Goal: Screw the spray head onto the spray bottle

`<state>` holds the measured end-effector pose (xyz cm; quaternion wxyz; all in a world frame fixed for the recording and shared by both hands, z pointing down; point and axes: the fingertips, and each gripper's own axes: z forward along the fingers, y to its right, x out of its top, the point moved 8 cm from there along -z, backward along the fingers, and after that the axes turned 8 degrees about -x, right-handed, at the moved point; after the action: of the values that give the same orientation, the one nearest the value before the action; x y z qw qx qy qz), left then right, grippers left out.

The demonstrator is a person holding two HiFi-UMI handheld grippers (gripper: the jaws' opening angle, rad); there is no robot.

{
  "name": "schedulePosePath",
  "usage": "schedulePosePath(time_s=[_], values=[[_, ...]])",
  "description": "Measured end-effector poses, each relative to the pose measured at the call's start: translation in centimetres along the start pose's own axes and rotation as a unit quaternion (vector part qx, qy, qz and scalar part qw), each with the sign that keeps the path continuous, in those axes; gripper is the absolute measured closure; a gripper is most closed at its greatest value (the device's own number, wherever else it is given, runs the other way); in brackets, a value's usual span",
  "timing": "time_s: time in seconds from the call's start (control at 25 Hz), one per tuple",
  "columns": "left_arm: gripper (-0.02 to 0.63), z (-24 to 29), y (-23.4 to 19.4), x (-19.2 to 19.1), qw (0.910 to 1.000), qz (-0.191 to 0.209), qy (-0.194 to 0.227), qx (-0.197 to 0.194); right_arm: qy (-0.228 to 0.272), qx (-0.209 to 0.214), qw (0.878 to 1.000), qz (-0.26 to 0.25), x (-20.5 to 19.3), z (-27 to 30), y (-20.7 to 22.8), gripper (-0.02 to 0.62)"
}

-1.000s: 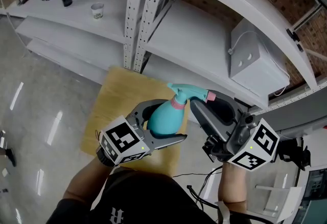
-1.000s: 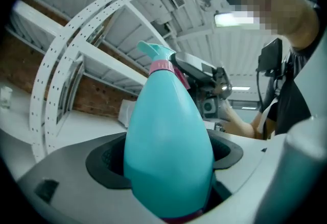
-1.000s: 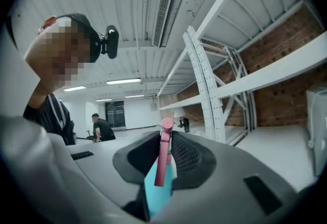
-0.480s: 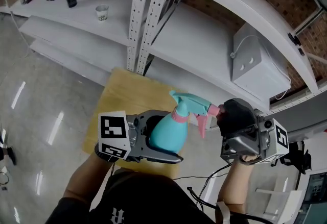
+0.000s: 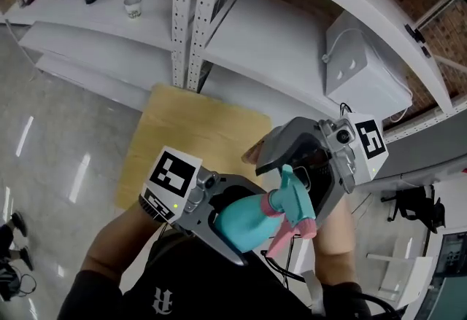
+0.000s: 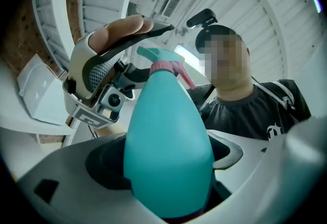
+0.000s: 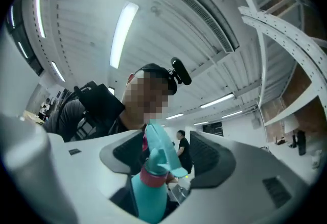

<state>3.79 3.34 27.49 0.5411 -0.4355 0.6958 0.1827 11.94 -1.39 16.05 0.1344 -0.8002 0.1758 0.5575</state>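
Far from you stands the white shelf rack (image 5: pixel 277 56), with a wooden board (image 5: pixel 197 136) just on its near side. Close to your chest, your left gripper (image 6: pixel 166 162) is clamped on the belly of the teal spray bottle (image 5: pixel 244 220), which lies tilted with its neck toward the right. Your right gripper (image 7: pixel 166 159) has just been opening its 2 jaws. They stand wide apart, with the spray head (image 5: pixel 292 202) between them and neither pad pressing it. The spray head sits on the bottle's neck over a pink collar (image 7: pixel 152 178).
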Motion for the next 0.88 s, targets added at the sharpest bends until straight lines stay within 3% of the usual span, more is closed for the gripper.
schedulePosePath(time_s=[0.08,0.2,0.24,0.32,0.4,0.52,0.64,0.72,0.84,0.88], values=[[0.178,-0.4,0.0,-0.3,0.9998,0.002,-0.001,0.02,-0.023,-0.016,1.0,-0.009,-0.2,0.3,0.1,0.316],[0.178,-2.0,-0.1,-0.3,0.9959,0.016,-0.003,0.089,-0.063,-0.09,0.994,-0.012,-0.5,0.1,0.4,0.469],[0.178,-2.6,-0.2,-0.3,0.9924,0.024,-0.009,0.121,-0.078,-0.123,0.989,-0.009,-0.6,-0.1,0.7,0.482],[0.178,-3.6,-0.5,-0.2,0.9806,0.039,-0.027,0.19,-0.106,-0.197,0.975,-0.002,-0.8,-0.4,1.3,0.492],[0.178,-4.8,-0.9,-0.2,0.9612,0.055,-0.051,0.266,-0.128,-0.276,0.953,0.004,-1.2,-0.9,2.0,0.499],[0.178,-6.4,-1.8,-0.3,0.9173,0.08,-0.096,0.378,-0.149,-0.392,0.907,0.025,-2.1,-2.1,2.9,0.509],[0.178,-7.3,-2.6,-0.5,0.8628,0.104,-0.141,0.474,-0.15,-0.479,0.864,0.04,-2.8,-3.1,3.4,0.512],[0.178,-7.9,-3.0,-0.8,0.8185,0.124,-0.172,0.534,-0.14,-0.521,0.84,0.057,-3.3,-3.7,3.8,0.514],[0.179,-8.9,-3.7,-1.3,0.74,0.156,-0.225,0.614,-0.114,-0.577,0.803,0.089,-4.2,-4.6,4.4,0.515],[0.179,-9.2,-3.9,-1.5,0.7256,0.16,-0.234,0.627,-0.107,-0.593,0.792,0.1,-4.4,-4.7,4.5,0.515]])
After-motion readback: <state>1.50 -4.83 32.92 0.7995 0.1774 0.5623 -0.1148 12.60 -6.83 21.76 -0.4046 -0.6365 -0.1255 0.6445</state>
